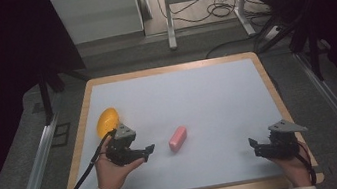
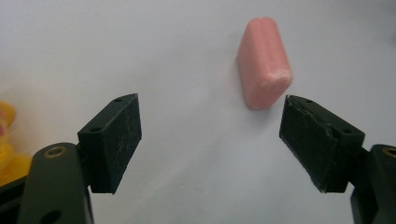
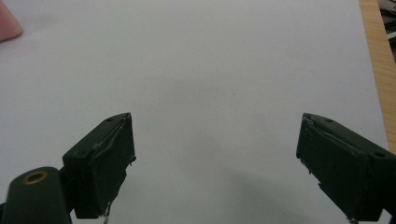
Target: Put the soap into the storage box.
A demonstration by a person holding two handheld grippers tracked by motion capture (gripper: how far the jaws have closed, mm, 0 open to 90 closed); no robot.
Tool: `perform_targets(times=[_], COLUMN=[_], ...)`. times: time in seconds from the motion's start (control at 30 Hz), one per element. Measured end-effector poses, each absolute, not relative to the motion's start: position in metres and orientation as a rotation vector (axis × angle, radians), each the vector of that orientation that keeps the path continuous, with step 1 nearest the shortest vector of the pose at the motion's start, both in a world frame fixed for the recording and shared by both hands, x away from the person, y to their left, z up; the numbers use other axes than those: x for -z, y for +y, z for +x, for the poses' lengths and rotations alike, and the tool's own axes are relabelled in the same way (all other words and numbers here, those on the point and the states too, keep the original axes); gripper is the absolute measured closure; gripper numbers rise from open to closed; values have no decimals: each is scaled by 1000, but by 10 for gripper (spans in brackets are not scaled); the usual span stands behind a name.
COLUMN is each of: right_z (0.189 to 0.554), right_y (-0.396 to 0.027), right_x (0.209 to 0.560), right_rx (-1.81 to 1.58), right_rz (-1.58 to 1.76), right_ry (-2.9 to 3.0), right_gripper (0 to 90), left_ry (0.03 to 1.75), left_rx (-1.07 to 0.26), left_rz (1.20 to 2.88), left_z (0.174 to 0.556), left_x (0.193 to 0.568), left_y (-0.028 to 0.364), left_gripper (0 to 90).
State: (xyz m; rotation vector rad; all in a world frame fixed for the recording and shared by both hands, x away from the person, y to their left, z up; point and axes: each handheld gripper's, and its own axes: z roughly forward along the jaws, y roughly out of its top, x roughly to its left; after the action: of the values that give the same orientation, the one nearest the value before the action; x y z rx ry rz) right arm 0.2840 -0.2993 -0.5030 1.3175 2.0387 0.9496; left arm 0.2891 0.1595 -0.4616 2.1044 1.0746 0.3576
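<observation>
A yellow object (image 1: 107, 122) at about nine o'clock on the white table (image 1: 207, 98) is partly hidden behind the left gripper (image 1: 148, 151), and its shape is hard to make out; the left gripper view cuts it off at the edge. The pink block (image 1: 177, 138) lies flat near the centre, just ahead of that gripper's wide-spread, empty jaws. The right gripper (image 1: 253, 143), at five o'clock, is also spread wide and holds nothing.
</observation>
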Motion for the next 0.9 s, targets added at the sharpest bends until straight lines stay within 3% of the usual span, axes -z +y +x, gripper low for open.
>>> perform_targets(times=[0.9], right_z=[284], right_y=[-300], right_x=[503], right_rx=[-947], right_rz=[1316], right_ry=[2036], right_gripper=[112], left_ry=[997], left_rx=[-305], left_rz=[2194], left_z=[306], left_x=[464], left_y=[104], left_gripper=[219])
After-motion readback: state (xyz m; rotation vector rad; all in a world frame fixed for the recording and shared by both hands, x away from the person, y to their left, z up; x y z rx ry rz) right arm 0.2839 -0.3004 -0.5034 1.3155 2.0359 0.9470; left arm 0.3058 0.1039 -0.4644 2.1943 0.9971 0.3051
